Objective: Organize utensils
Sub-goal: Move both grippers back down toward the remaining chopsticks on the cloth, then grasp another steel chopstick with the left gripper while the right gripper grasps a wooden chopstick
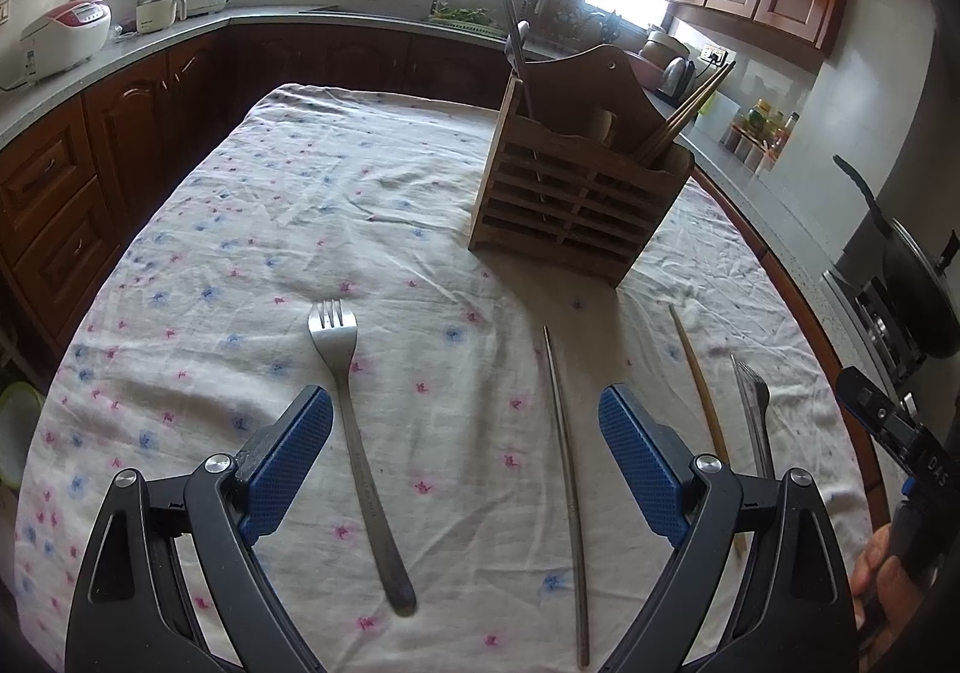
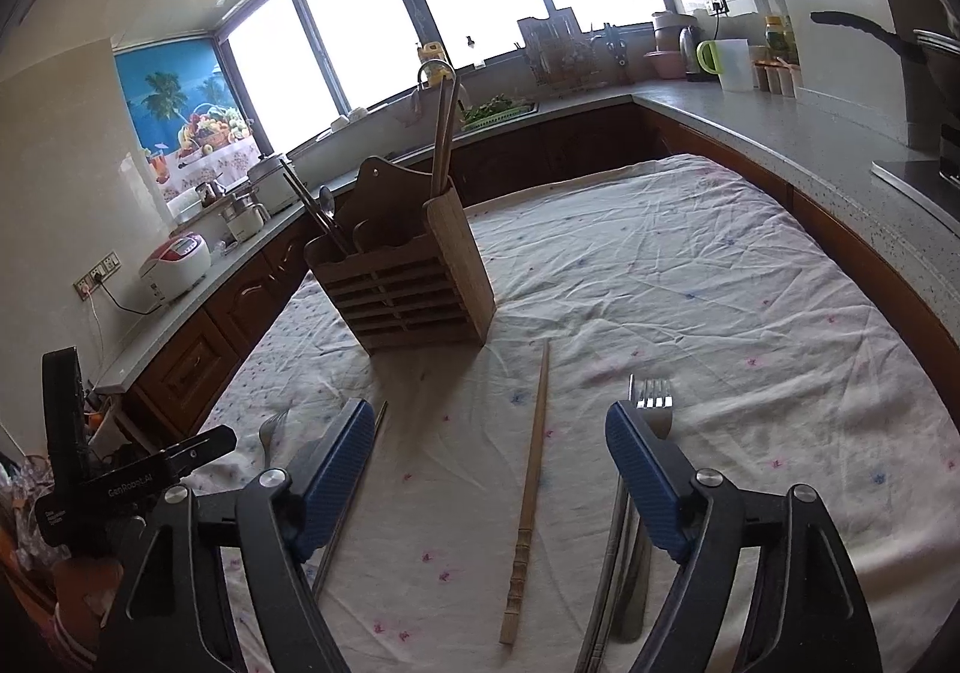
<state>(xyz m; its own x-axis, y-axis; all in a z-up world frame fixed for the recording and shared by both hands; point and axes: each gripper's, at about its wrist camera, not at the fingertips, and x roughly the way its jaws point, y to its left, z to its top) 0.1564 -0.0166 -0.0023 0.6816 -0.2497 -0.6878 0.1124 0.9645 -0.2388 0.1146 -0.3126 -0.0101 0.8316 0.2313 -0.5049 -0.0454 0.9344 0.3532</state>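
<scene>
A wooden utensil holder (image 1: 576, 193) stands on the floral tablecloth (image 1: 300, 193), with chopsticks and a spoon in it; it also shows in the right wrist view (image 2: 402, 289). A steel fork (image 1: 360, 451) and a metal chopstick (image 1: 567, 487) lie between the open jaws of my left gripper (image 1: 465, 457). A wooden chopstick (image 1: 699, 391) and a second fork (image 1: 757, 409) lie further right. My right gripper (image 2: 489, 469) is open over the wooden chopstick (image 2: 531, 493); the fork (image 2: 651, 409) lies by its right finger, the metal chopstick (image 2: 348, 511) under its left.
The table's right edge (image 1: 798, 307) runs close to a grey counter (image 2: 780, 132) with a kettle, jars and a pan. Dark wood cabinets (image 1: 60, 181) and a rice cooker (image 1: 66, 36) line the left side. A sink sits under the window.
</scene>
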